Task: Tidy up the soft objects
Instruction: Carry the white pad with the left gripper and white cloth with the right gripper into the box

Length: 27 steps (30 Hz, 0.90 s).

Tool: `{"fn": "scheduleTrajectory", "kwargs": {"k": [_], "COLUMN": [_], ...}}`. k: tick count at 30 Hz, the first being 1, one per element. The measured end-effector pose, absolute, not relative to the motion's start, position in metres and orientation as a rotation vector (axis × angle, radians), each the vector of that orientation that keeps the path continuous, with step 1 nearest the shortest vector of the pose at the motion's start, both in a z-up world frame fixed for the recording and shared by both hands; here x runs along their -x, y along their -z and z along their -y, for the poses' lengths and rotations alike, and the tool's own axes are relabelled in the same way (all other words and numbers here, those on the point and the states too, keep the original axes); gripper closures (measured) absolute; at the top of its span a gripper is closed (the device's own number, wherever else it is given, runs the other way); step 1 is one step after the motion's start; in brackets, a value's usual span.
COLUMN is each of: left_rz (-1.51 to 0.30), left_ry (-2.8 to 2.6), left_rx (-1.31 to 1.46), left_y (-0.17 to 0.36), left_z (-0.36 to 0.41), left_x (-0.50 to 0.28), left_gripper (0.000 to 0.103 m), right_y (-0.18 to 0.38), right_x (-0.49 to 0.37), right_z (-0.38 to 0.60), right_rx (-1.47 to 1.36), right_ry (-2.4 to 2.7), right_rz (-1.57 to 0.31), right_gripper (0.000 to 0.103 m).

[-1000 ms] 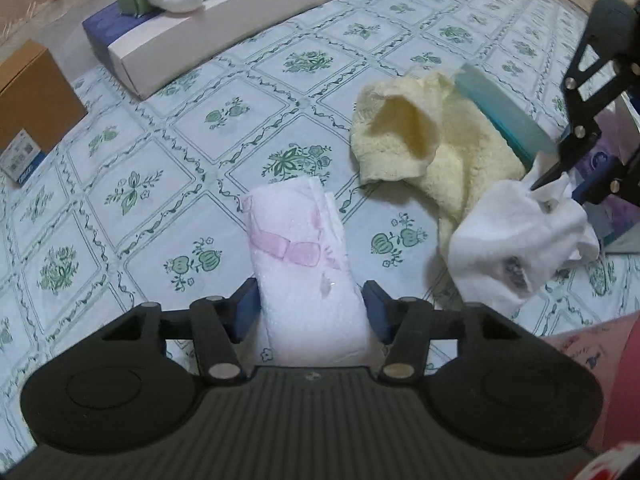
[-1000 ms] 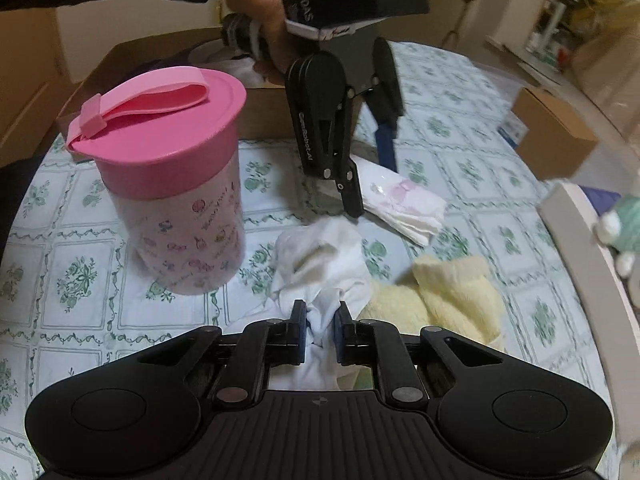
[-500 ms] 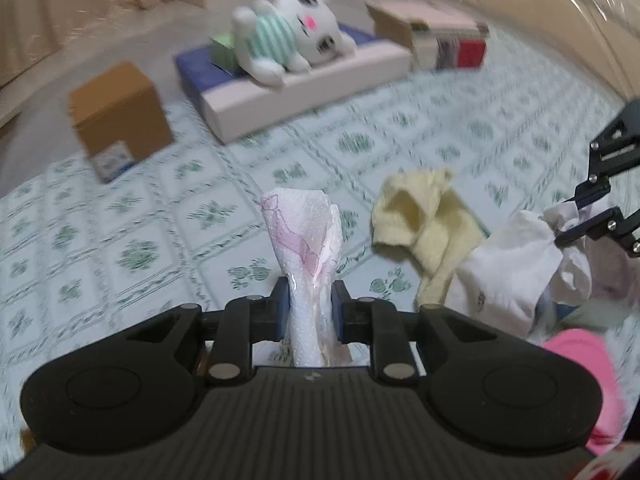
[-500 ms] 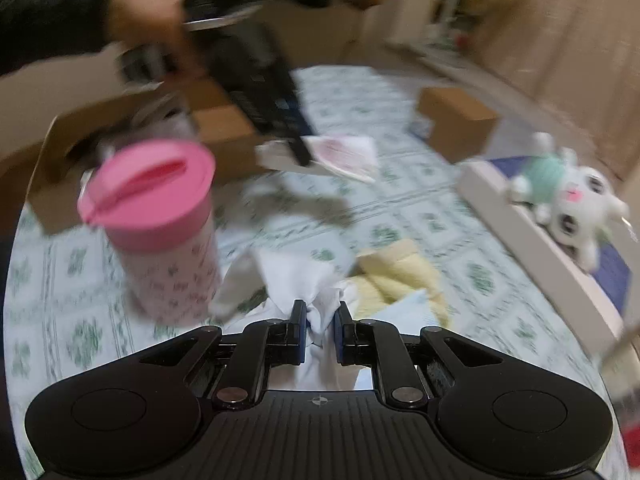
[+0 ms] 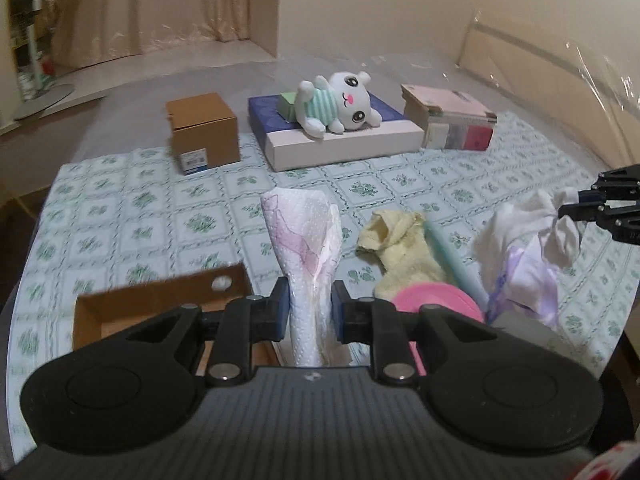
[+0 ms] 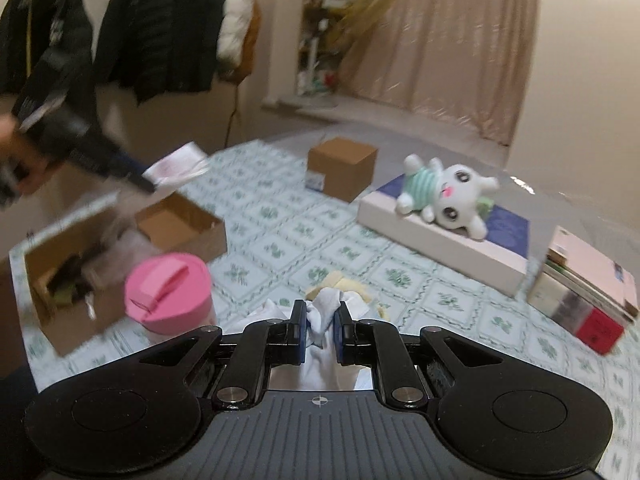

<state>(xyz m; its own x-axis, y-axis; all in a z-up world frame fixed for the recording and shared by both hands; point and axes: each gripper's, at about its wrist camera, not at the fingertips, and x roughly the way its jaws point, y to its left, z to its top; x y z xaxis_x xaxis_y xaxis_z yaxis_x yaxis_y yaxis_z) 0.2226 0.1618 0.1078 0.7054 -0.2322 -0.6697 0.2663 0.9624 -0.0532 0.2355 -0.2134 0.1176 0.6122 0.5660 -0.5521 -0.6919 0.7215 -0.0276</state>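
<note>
My left gripper is shut on a white packet with pink print and holds it lifted above an open cardboard box. The packet also shows blurred in the right wrist view. My right gripper is shut on a white cloth, seen hanging in the left wrist view. A yellow towel lies on the patterned tablecloth between the two grippers. A white plush toy lies on a flat box at the far side.
A pink-lidded cup stands beside the open cardboard box. A small closed brown box, a flat blue-and-white box and a stack of books line the far edge. A teal item lies under the towel.
My left gripper closed on the packet, lifted it off the cloth and moved back over the open box. My right gripper rose with the white cloth.
</note>
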Motion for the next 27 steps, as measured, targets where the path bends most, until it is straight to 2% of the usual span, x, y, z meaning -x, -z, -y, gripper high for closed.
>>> {"fn": "scheduleTrajectory", "kwargs": {"k": [11,27], "left_rz": [-0.683,-0.658], "left_ry": [0.224,0.118], "left_rx": [0.037,0.112], "left_y": [-0.1,-0.081], "left_z": [-0.149,-0.149], "left_x": [-0.123,-0.05], "left_gripper": [0.084,0.084], "right_y": [-0.138,-0.14], "right_x": [-0.164,-0.08], "right_z": [0.241,0.21], "right_rx": [0.128,0.02], "right_ry": [-0.647,-0.769], "right_rz": [-0.485,-0.474], "right_gripper": [0.09,0.09]}}
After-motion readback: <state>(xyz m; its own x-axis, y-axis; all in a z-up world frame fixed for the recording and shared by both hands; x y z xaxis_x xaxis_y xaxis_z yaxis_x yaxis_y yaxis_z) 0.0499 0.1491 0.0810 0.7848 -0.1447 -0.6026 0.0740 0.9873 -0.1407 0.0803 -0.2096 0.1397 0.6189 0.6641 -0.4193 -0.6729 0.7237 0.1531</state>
